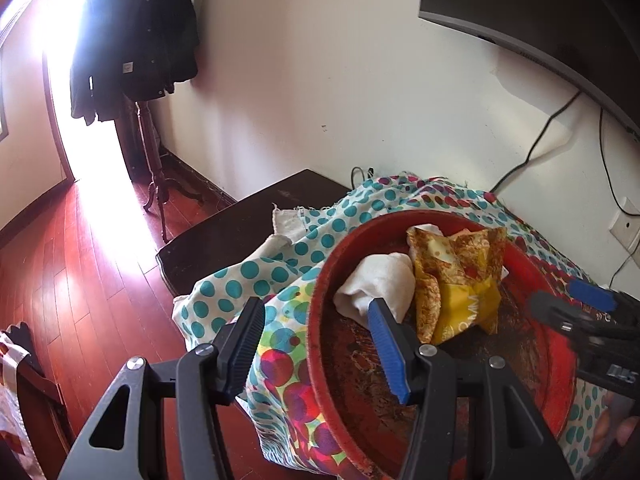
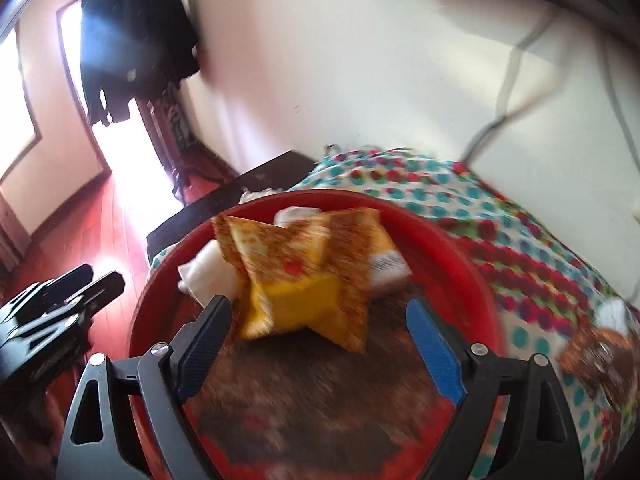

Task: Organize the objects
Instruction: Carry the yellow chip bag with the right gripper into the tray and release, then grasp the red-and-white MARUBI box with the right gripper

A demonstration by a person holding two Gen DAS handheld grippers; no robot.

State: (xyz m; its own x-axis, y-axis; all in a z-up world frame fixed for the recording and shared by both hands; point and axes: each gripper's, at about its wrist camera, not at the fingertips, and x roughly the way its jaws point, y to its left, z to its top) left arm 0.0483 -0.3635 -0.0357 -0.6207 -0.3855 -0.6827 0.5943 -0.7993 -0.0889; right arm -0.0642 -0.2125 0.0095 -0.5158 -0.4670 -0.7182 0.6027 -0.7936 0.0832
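A round red tray (image 1: 320,320) with a worn dark floor sits on a polka-dot cloth (image 1: 240,288). In it lie a yellow-and-brown snack packet (image 1: 456,276) and a rolled white cloth (image 1: 380,284). My left gripper (image 1: 316,328) is open and straddles the tray's left rim, one finger outside and one inside near the white cloth. My right gripper (image 2: 316,316) is open over the tray (image 2: 160,280), its fingers either side of the snack packet (image 2: 296,272), not touching it. The white cloth (image 2: 208,276) lies behind the packet. The right wrist view is blurred.
The cloth covers a dark wooden table (image 1: 240,220) against a white wall. Cables (image 1: 536,148) hang under a dark screen (image 1: 540,8). A coat stand with a dark jacket (image 1: 136,32) is by the bright doorway. A small brown object (image 2: 596,352) lies on the cloth at right.
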